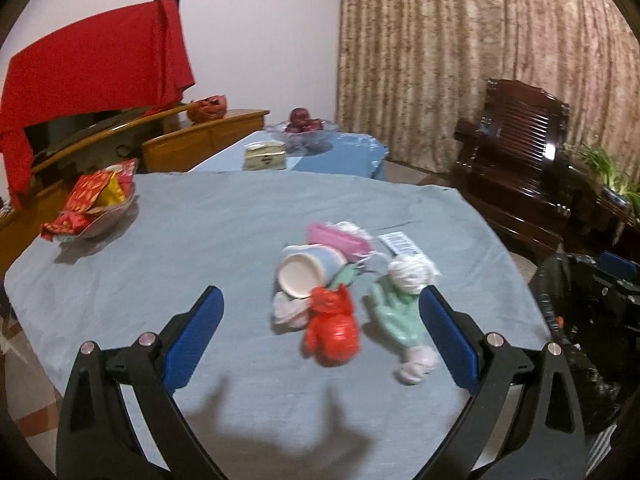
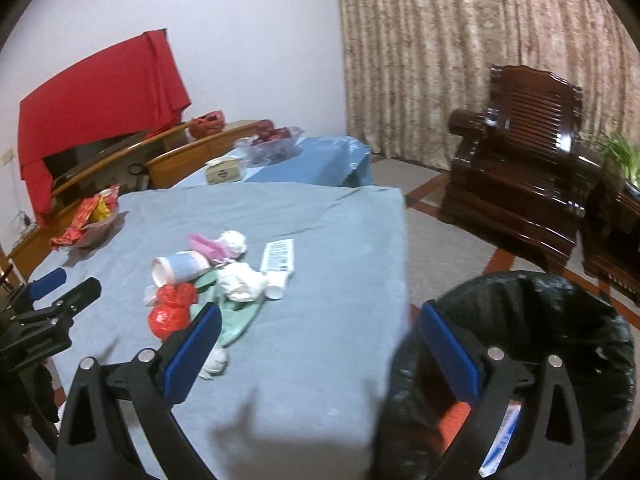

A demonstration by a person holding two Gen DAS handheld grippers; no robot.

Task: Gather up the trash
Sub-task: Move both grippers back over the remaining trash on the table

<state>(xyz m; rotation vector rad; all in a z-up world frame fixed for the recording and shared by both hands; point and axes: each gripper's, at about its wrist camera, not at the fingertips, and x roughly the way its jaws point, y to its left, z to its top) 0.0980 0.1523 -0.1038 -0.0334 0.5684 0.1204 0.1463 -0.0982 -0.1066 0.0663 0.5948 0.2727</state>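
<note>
Both grippers open and empty, trash mostly uncollected.
The left gripper (image 1: 322,312) hovers with jaws wide over the trash pile (image 1: 344,288) at 12 o'clock; the right gripper (image 2: 320,324) gapes beside the black-lined bin (image 2: 560,320) at 3 o'clock, which already holds some wrappers.

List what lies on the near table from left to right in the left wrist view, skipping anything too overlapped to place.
Glass dish of red snack packets → paper cup on its side → red plastic bag → green glove → barcode label.
</note>
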